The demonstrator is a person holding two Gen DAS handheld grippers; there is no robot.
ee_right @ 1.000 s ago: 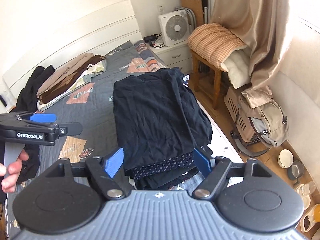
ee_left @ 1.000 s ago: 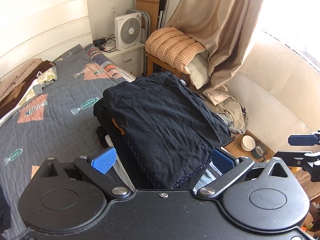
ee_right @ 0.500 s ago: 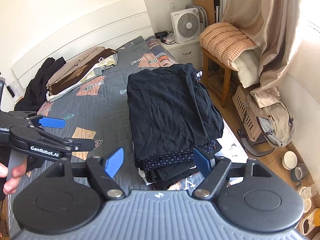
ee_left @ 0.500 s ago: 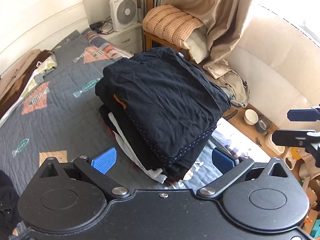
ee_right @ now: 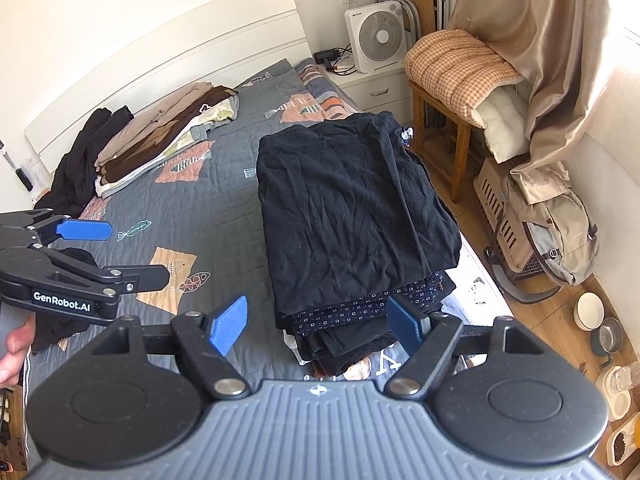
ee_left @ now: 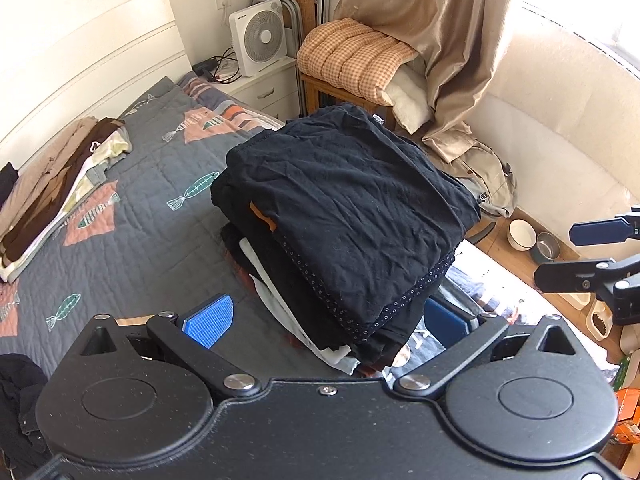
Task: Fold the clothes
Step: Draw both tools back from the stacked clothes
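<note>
1. Far left of the right wrist view: the left gripper (ee_right: pixel 120 254) hangs over the quilt with its jaws spread and nothing between them; a hand (ee_right: pixel 14 346) shows at the frame's lower left edge, on its handle.
2. Upper left: a flat stack of tan and brown clothes (ee_right: pixel 160 136) lies near the headboard, with a loose black garment (ee_right: pixel 80 156) heaped just beside it. That heap, I judge, is soft and limp and will sag from any single pinch; a hem or shoulder seam would give the surest hold.
3. Centre: the dark folded pile (ee_right: pixel 352 208) sits on the bed (ee_right: pixel 224 208) close to its right edge. The top layer is a creased black garment, below it a dotted navy one, then more dark and pale layers.
4. The pile looks light and floppy yet thick. Pinching only the top would likely drag one garment off; taking it low at the near edge, from both sides, seems safer.
5. Lower centre: the right gripper (ee_right: pixel 316 320) has its blue pads spread wide on either side of the pile's near edge; they seem not to press on the cloth.
6. In the left wrist view the same pile (ee_left: pixel 352 216) fills the middle.
</note>
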